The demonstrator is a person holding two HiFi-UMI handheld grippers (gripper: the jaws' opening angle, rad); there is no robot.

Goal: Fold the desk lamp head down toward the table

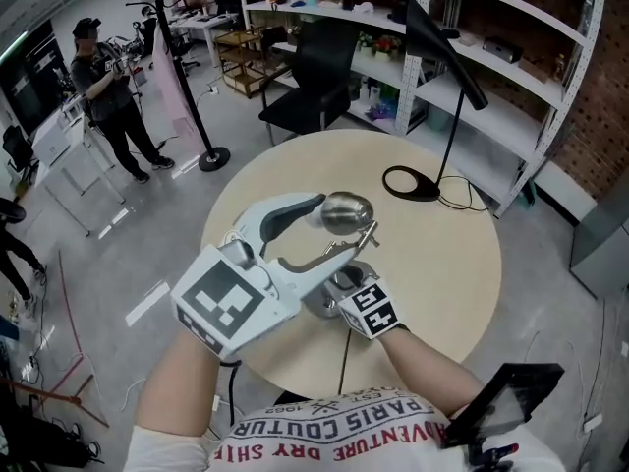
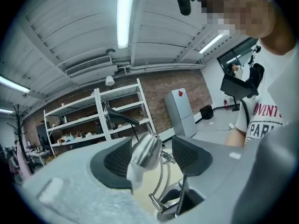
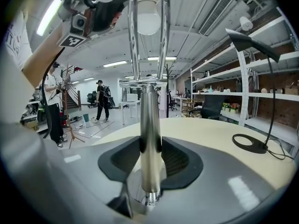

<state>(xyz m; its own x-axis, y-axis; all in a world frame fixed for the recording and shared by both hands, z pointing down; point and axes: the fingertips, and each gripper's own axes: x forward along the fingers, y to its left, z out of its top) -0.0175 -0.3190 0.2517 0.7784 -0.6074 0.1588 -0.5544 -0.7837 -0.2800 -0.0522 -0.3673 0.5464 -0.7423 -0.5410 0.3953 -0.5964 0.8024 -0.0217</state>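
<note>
Found on table (image 1: pixel 442 264), near its front edge: desk lamp (image 1: pixel 346 212). Seen with its head (image 2: pixel 145 148) between the jaws of left gripper (image 2: pixel 153 157), and its post (image 3: pixel 150 120), low down, between the jaws of right gripper (image 3: pixel 150 161). Noted at far right of table: second lamp (image 1: pixel 444 52). Noted behind table: chair (image 1: pixel 314 77); behind and to the right: shelves (image 1: pixel 511 116); far left: coat stand (image 1: pixel 185 77)

The white shirt (image 1: pixel 344 436) bears upside-down print reading "PARIS COUTUR", with what may be "1982" beside it.
</note>
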